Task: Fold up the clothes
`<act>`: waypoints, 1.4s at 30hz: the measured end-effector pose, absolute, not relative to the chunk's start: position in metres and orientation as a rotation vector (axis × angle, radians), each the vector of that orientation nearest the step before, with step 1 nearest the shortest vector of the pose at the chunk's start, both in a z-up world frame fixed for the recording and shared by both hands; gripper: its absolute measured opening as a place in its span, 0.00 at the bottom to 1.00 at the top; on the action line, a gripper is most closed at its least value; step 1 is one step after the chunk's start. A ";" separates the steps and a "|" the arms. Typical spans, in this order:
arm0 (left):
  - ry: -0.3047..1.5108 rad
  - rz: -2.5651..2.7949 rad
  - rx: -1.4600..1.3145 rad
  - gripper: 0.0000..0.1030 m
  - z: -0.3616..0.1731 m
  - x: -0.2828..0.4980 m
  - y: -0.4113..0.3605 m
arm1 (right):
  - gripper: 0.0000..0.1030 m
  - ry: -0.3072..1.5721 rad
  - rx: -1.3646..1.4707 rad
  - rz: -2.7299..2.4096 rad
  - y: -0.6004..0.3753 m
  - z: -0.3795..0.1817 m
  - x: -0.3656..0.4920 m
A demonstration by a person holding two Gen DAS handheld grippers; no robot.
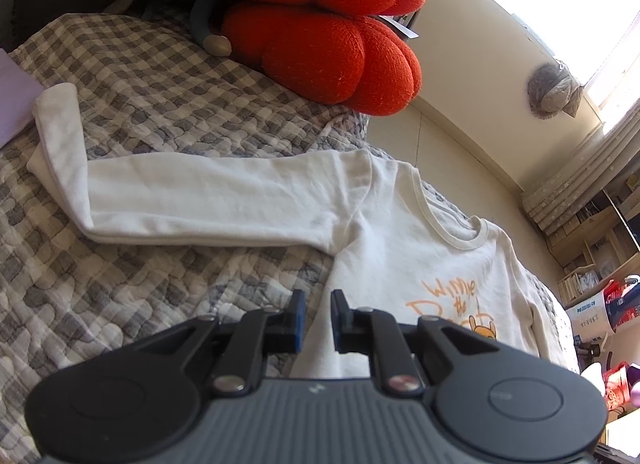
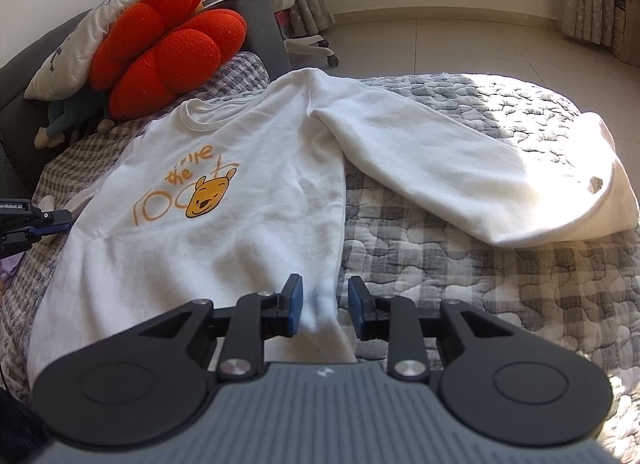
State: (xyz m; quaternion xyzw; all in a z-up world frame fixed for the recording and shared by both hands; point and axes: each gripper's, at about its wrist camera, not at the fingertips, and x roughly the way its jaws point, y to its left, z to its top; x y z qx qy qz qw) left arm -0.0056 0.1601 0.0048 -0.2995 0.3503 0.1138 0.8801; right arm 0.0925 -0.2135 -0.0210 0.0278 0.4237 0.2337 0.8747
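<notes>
We see the white sweatshirt (image 2: 224, 199) spread face-up on the checked quilt (image 2: 460, 264), sleeves out, ready for folding. Each tool, left (image 1: 318, 318) and right (image 2: 325, 306), hovers with parted fingers, empty, at a hem corner.

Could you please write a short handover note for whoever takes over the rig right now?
Left hand-held gripper: open, empty, at the shirt's lower side edge.
Right hand-held gripper: open, empty, at the opposite lower side edge.
White long-sleeved shirt: lies flat, print side up, on the checked quilt; both sleeves are spread outward. Orange cushions sit beyond the collar.
Done: shirt laid out; no fold is visible.
Left: probably fold both sleeves in, then fold the body.
</notes>
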 end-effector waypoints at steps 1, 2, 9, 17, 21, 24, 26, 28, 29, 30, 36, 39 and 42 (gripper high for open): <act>0.730 0.234 -0.625 0.14 0.005 -0.006 0.160 | 0.29 0.888 0.055 0.488 -0.213 -0.021 0.092; 0.731 0.229 -0.624 0.15 0.005 -0.006 0.159 | 0.29 0.891 0.052 0.489 -0.213 -0.021 0.091; 0.743 0.197 -0.618 0.16 0.006 -0.005 0.153 | 0.29 0.910 0.033 0.500 -0.220 -0.024 0.080; 0.765 0.202 -0.594 0.16 0.003 -0.004 0.149 | 0.06 0.901 0.031 0.482 -0.231 -0.017 0.067; 0.777 0.210 -0.589 0.16 0.000 -0.004 0.150 | 0.18 0.924 0.032 0.448 -0.238 -0.019 0.059; 0.780 0.213 -0.589 0.16 0.000 -0.005 0.150 | 0.38 0.932 -0.003 0.453 -0.241 -0.022 0.045; 0.780 0.213 -0.588 0.16 0.001 -0.005 0.149 | 0.41 0.931 0.002 0.460 -0.244 -0.021 0.035; 0.778 0.212 -0.585 0.16 0.002 -0.006 0.147 | 0.41 0.938 0.001 0.465 -0.247 -0.021 0.023; 0.776 0.211 -0.582 0.16 0.003 -0.006 0.146 | 0.41 0.942 -0.007 0.473 -0.247 -0.022 0.017; 0.775 0.210 -0.578 0.16 0.004 -0.006 0.144 | 0.41 0.944 -0.022 0.482 -0.245 -0.022 0.011; 0.770 0.197 -0.575 0.16 0.009 -0.009 0.138 | 0.23 0.950 -0.050 0.501 -0.248 -0.022 -0.014; 0.770 0.190 -0.565 0.16 0.012 -0.010 0.135 | 0.07 0.949 -0.040 0.504 -0.253 -0.021 -0.018; 0.769 0.187 -0.547 0.15 0.014 -0.011 0.132 | 0.07 0.879 0.085 0.569 -0.265 -0.003 -0.029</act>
